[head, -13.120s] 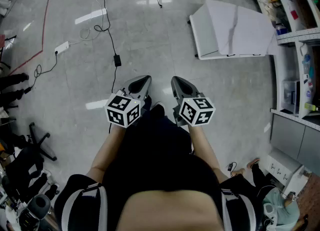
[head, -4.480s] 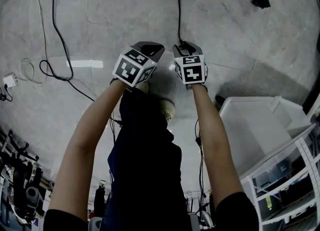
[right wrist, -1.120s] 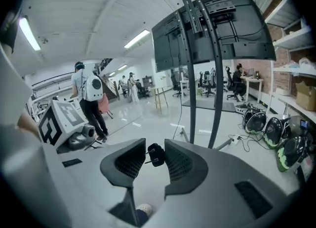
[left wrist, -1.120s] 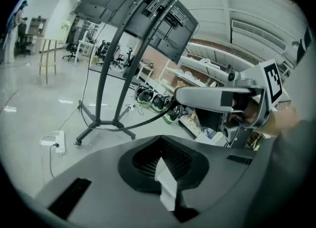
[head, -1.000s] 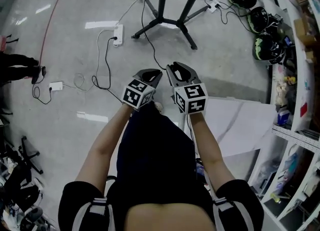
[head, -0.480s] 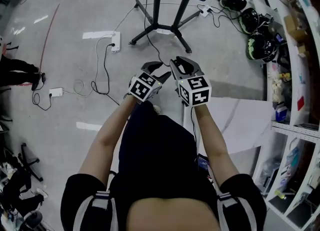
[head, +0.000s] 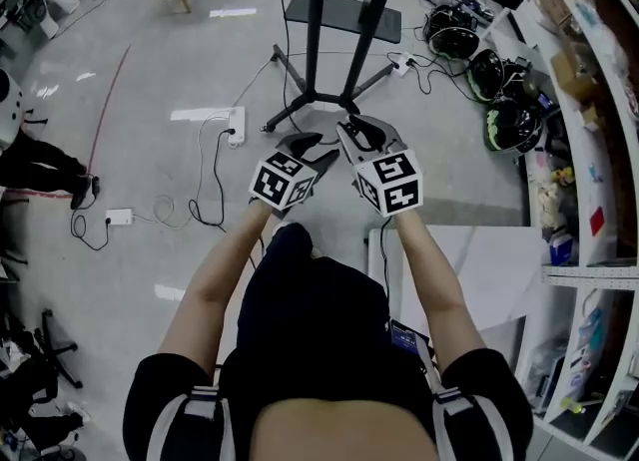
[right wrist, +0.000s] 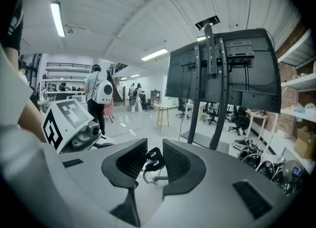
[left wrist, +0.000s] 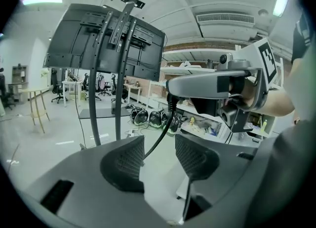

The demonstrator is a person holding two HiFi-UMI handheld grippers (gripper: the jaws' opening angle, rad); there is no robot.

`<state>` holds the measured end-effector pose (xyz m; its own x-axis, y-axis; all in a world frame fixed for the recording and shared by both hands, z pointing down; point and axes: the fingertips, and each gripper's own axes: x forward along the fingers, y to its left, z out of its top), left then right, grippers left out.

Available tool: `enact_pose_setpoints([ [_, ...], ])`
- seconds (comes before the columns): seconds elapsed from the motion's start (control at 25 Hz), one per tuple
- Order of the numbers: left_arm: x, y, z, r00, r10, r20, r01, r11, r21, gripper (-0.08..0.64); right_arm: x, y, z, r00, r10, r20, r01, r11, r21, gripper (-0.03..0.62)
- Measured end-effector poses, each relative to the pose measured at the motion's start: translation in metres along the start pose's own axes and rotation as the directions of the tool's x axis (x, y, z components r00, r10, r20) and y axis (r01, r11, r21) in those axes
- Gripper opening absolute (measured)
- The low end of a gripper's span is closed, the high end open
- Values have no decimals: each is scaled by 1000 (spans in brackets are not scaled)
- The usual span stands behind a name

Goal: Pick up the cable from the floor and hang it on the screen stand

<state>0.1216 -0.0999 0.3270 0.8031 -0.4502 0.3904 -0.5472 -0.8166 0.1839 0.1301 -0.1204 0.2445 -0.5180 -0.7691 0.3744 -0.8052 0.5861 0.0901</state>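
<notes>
Two grippers (head: 321, 143) (head: 362, 131), one held cable (left wrist: 158, 140), one screen stand (head: 318, 30), three helmets (head: 451, 40) (head: 486, 71) (head: 509, 116).

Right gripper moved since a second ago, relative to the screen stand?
Yes: the right gripper has closed in on the screen stand, up-frame in the head view.

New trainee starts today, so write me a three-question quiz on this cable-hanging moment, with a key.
1. True or false: the right claw grips the cable by its plug.
2. What stands straight ahead of both claws? A) ladder B) stand C) door
3. What state is the left claw in?
Key: 1 true. 2 B. 3 open: its jaws have just been opening, and the cable shows between them, ungripped.
</notes>
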Motion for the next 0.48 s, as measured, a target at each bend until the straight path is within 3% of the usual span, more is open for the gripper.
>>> enact_pose_setpoints([
  [0.48, -27, 43, 100, 992, -15, 127, 12, 1000, 26, 189, 26, -45, 113, 998, -8, 70, 23, 976, -217, 114],
])
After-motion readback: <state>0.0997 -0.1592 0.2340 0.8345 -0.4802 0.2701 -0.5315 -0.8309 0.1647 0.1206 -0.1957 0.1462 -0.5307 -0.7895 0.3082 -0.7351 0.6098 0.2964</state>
